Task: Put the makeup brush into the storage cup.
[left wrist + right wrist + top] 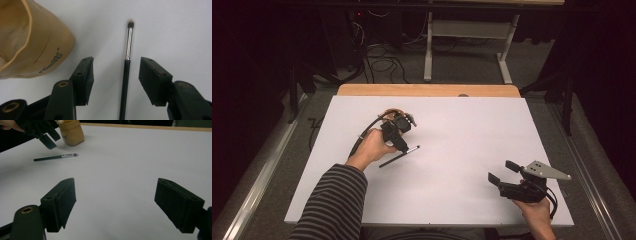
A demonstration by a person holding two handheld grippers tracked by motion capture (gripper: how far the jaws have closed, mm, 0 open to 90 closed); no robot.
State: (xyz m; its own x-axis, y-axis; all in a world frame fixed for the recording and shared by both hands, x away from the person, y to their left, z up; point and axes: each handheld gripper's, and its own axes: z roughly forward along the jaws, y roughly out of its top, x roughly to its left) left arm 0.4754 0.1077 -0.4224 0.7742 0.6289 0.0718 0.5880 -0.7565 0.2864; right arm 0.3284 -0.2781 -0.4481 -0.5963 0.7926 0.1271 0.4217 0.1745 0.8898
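A white rectangular worktop (452, 150) with a light wooden edge at its far side carries two things. One is a thin black makeup brush with a silver metal ferrule and a small dark tip (126, 67). It lies flat on the white surface, left of the middle in the high view (399, 156). The other is a small tan fabric pouch with dark printed lettering (30, 42), which stands upright just beyond the brush (72, 132), near it but not touching.

The left gripper (116, 77) is held by the left hand (373, 147), whose arm wears a dark striped sleeve (334, 205). This gripper hangs above the brush with its jaws wide open. In the left gripper view the brush handle runs up between the two black jaws, and a gap of white surface is visible on each side of it, so nothing is gripped. The pouch is just to the left of the left jaw in that view.

The right gripper (115, 202), held by the right hand (537, 212), is over the near right part of the worktop, well apart from the brush and pouch. Its jaws are also wide open, with bare white surface between them. A grey three-cornered plate (544, 171) sits on top of it.
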